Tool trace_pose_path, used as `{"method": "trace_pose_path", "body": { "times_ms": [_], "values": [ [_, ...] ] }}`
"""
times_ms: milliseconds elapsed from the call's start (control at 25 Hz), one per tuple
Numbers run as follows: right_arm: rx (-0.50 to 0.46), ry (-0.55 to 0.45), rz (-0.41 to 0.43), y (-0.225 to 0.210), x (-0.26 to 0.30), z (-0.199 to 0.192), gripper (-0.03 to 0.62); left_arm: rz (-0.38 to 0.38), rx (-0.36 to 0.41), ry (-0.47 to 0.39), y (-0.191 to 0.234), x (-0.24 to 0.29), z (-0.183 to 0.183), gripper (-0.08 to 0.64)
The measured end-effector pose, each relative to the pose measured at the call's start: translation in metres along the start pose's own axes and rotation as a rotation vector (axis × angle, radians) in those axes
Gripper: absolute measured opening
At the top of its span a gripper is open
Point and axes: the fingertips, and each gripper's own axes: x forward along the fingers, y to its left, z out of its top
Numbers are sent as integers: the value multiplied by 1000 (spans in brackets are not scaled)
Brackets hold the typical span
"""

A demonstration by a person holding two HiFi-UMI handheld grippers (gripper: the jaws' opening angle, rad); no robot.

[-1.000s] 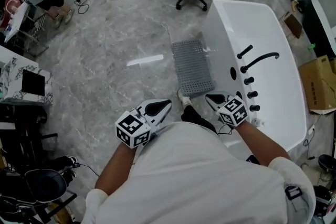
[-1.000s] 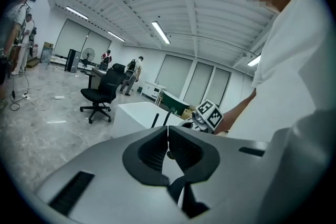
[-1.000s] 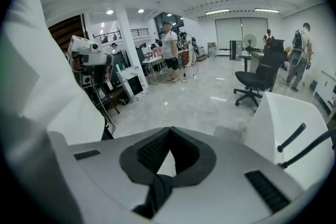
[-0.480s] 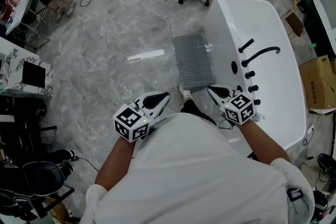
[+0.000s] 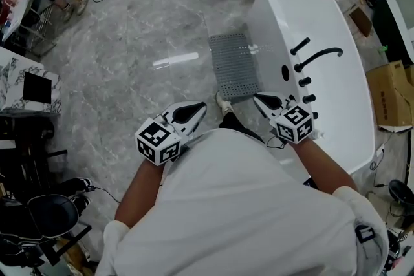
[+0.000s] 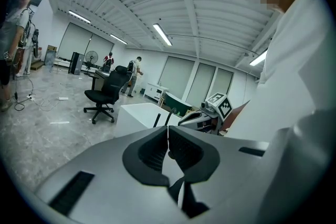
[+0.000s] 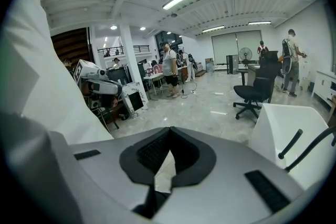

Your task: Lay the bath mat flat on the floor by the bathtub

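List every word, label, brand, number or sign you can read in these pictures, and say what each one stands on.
None can be read in any view.
Cube on the left tool: black-and-white square patterns only, no letters or digits.
Cube on the right tool: the same, patterns only.
Cardboard box: any print is too small to read.
Bathtub and bath mat: no print shows.

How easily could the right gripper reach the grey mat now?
Probably not without stooping: the right gripper is at waist level, the mat on the floor ahead. Nothing seems to lie between.
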Motion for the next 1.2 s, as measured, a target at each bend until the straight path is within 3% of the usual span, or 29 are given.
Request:
{"method": "trace_pose_path", "body": {
  "times_ms": [1200],
  "values": [
    [-24, 3, 19, -15, -5, 3, 8, 4, -32, 17, 1, 23, -1, 18]
  ]
}}
